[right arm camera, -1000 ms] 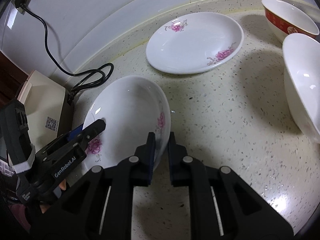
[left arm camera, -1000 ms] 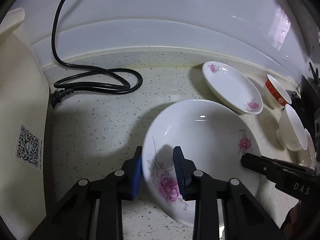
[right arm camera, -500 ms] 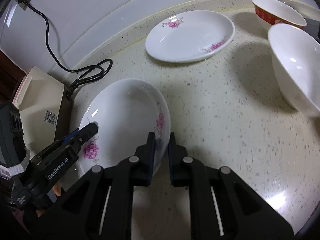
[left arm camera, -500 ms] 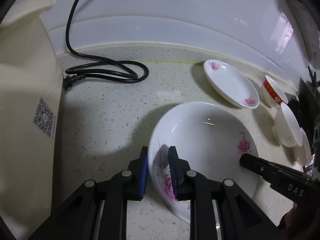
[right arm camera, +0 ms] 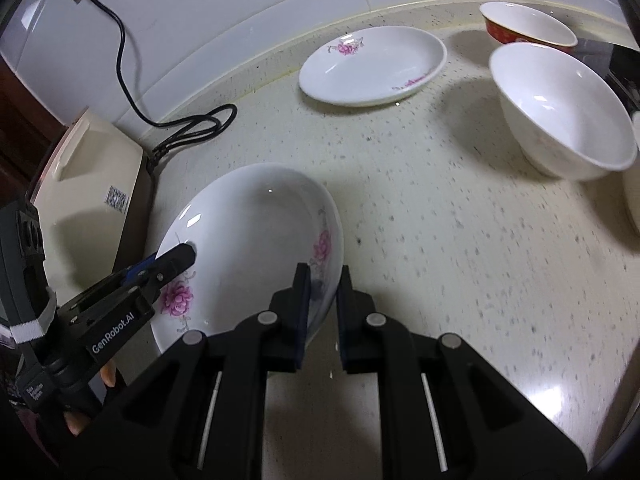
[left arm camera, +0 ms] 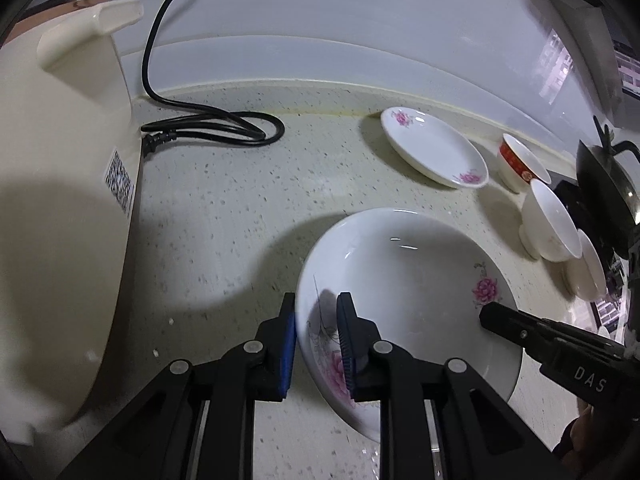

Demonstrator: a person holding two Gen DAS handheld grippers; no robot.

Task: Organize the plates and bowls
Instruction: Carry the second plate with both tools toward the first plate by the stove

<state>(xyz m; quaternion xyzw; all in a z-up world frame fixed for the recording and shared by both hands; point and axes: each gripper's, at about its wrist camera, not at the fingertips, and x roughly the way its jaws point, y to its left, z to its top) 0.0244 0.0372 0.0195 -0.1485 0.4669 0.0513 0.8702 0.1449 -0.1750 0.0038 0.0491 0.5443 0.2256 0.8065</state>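
Observation:
A large white plate with pink flowers (left arm camera: 408, 280) (right arm camera: 252, 240) hangs tilted above the speckled counter, held from both sides. My left gripper (left arm camera: 316, 340) is shut on its left rim. My right gripper (right arm camera: 322, 300) is shut on its right rim, and its black finger (left arm camera: 532, 332) reaches in over the plate. A second flowered plate (left arm camera: 434, 152) (right arm camera: 372, 66) lies on the counter near the wall. A white bowl (left arm camera: 550, 226) (right arm camera: 564, 120) and a red-sided bowl (left arm camera: 518, 164) (right arm camera: 528, 24) stand to the right.
A cream appliance (left arm camera: 60, 200) with a QR label stands at the left, its black cord (left arm camera: 208, 128) coiled by the wall. Another white bowl (left arm camera: 588, 268) sits at the far right, next to a dark stove with a black pot (left arm camera: 608, 184). White tiles back the counter.
My left gripper closed onto the plate's rim. Both grippers then lifted the plate and drew back, so the counter dishes look smaller and the appliance fills more of the left wrist view.

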